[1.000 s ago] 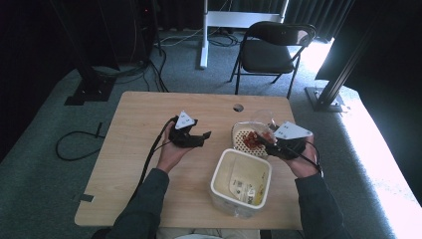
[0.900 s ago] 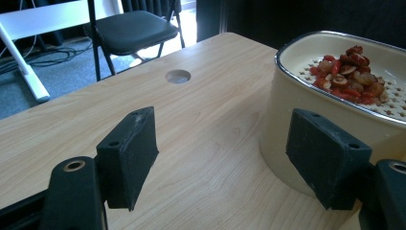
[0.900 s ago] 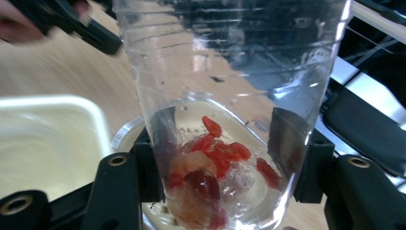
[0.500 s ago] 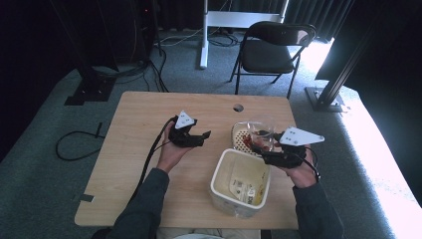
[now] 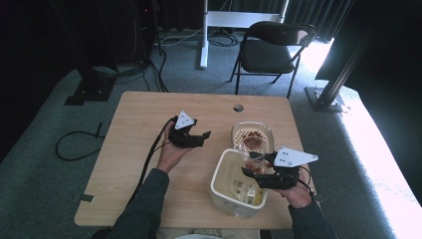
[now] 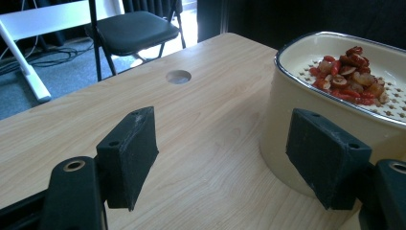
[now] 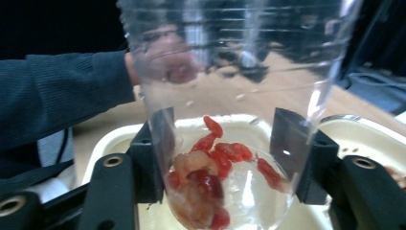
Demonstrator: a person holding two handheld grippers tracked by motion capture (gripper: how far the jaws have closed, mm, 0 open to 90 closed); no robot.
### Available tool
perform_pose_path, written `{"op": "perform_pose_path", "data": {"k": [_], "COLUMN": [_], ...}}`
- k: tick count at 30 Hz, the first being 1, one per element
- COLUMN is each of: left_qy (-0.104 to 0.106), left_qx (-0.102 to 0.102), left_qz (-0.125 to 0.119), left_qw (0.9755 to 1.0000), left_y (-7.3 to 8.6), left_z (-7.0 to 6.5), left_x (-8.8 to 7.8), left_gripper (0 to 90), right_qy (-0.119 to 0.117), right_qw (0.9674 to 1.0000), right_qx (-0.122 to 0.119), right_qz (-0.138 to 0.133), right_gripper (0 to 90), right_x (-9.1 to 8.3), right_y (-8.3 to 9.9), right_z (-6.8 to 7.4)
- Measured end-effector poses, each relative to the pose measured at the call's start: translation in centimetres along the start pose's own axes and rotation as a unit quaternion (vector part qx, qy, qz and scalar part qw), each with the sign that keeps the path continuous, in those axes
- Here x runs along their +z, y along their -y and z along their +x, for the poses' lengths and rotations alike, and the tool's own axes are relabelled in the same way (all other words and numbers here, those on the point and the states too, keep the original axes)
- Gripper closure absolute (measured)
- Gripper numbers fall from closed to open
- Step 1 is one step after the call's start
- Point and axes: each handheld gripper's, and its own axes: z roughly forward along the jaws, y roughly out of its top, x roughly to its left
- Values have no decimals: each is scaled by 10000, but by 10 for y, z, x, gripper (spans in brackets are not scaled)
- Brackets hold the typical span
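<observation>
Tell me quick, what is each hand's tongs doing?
Left tongs: open, holding nothing.
Right tongs: just loosening around a clear plastic cup of red food.

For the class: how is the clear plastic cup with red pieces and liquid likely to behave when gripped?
The clear plastic cup looks thin-walled, so it probably flexes under the right gripper jaws. Its glossy, wet wall may be slippery. The red pieces and liquid likely shift if tilted.

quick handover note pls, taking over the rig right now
Left gripper: open, holds nothing, hovering by the strainer.
Right gripper: pads on the cup, above the tub; its jaws have just been opening.
Things: a pile of red bits lies in the strainer; more bits, with some liquid, sit at the cup's bottom.
Done: cup brought over the tub.
Left: probably set the cup down or empty it; mind the loosening grip.
</observation>
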Motion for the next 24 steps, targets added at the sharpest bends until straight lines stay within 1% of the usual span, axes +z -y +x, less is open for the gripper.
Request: {"op": "perform_pose_path", "data": {"k": [2, 3, 4, 5, 7, 11, 12, 14, 16, 18, 19, 20, 21, 22, 23, 24], "left_qy": [5, 8, 10, 15, 21, 25, 25, 25, 11, -10, -10, -28, -38, -55, -63, -80], "left_qx": [-5, -11, -10, -9, 0, 0, 0, -2, -13, -13, -13, -24, -7, -17, -14, -28], "left_qz": [3, -2, 1, 7, 9, 5, 5, 1, -5, 5, 5, -16, -3, -10, -6, -7], "left_qw": [10000, 10000, 10000, 10000, 10000, 10000, 10000, 10000, 10000, 10000, 10000, 10000, 10000, 10000, 10000, 10000], "left_y": [0, 0, 1, 1, 1, 1, 1, 1, 1, 1, 1, 2, 3, 4, 4, 5], "left_z": [0, 0, 0, -1, -1, -2, -2, -2, -2, 0, 0, 1, 2, 3, 4, 5], "left_x": [1, 1, 2, 2, 2, 3, 3, 2, 2, 0, 0, -2, -3, -4, -5, -7], "left_gripper": [266, 266, 266, 266, 266, 266, 266, 266, 266, 266, 266, 266, 266, 266, 266, 266], "right_qy": [-90, -298, -369, -434, -287, -272, -219, -172, 36, 117, 117, 518, 869, 1355, 1674, 1919], "right_qw": [9999, 9995, 9991, 9989, 9994, 9993, 9993, 9988, 9980, 9961, 9961, 9939, 9920, 9875, 9830, 9779], "right_qx": [92, 141, 167, 162, 132, 119, 138, 220, 308, 467, 467, 585, 553, 500, 521, 650], "right_qz": [-51, -35, -81, -81, -112, -208, -270, -402, -554, -744, -744, -784, -729, -626, -546, -523], "right_gripper": [264, 193, 145, 120, 117, 105, 106, 107, 125, 135, 135, 152, 169, 184, 195, 221], "right_x": [0, 0, -1, -1, -4, -11, -13, -18, -24, -31, -31, -38, -40, -41, -43, -43], "right_y": [4, 6, 7, 8, 9, 8, 8, 8, 10, 12, 12, 16, 19, 23, 28, 34], "right_z": [1, 1, 1, 2, 3, 2, 0, -5, -11, -20, -20, -29, -33, -36, -41, -46]}}
